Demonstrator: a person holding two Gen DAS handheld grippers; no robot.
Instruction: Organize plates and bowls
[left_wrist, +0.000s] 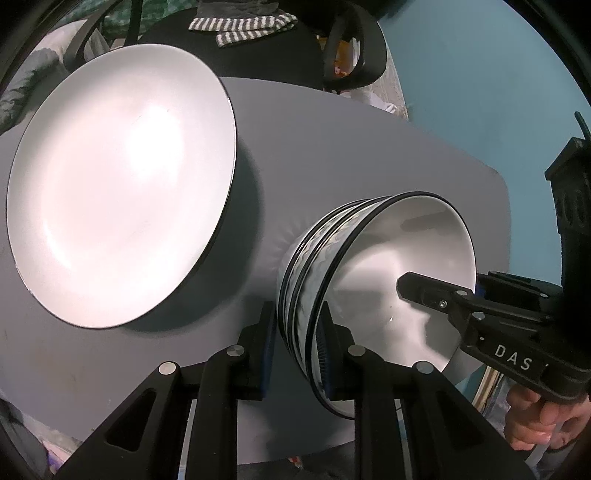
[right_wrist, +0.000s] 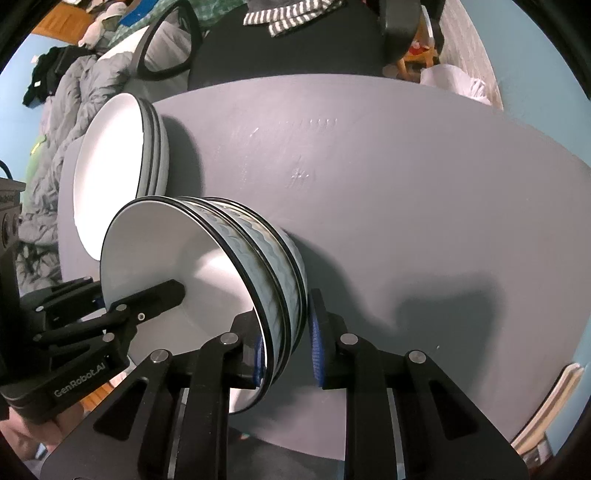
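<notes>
A nested stack of white bowls (left_wrist: 388, 251) with black rims and a blue wave band stands on the grey table (left_wrist: 332, 147). My left gripper (left_wrist: 297, 325) is shut on the stack's left wall, one pad outside and one inside. My right gripper (right_wrist: 286, 321) is shut on the opposite wall of the same bowls (right_wrist: 166, 251), again with a pad on each side. Each view shows the other gripper's inner finger (left_wrist: 424, 291) (right_wrist: 159, 295) reaching into the top bowl. A stack of white plates (left_wrist: 122, 184) (right_wrist: 107, 166) sits just left of the bowls.
Beyond the table (right_wrist: 369, 184) stands a black chair with a striped cloth (left_wrist: 240, 26) (right_wrist: 288, 16) on it. Grey bedding (right_wrist: 74, 99) lies off the table's left side. A person's hand (left_wrist: 535, 417) holds the right gripper. Bare tabletop stretches to the right of the bowls.
</notes>
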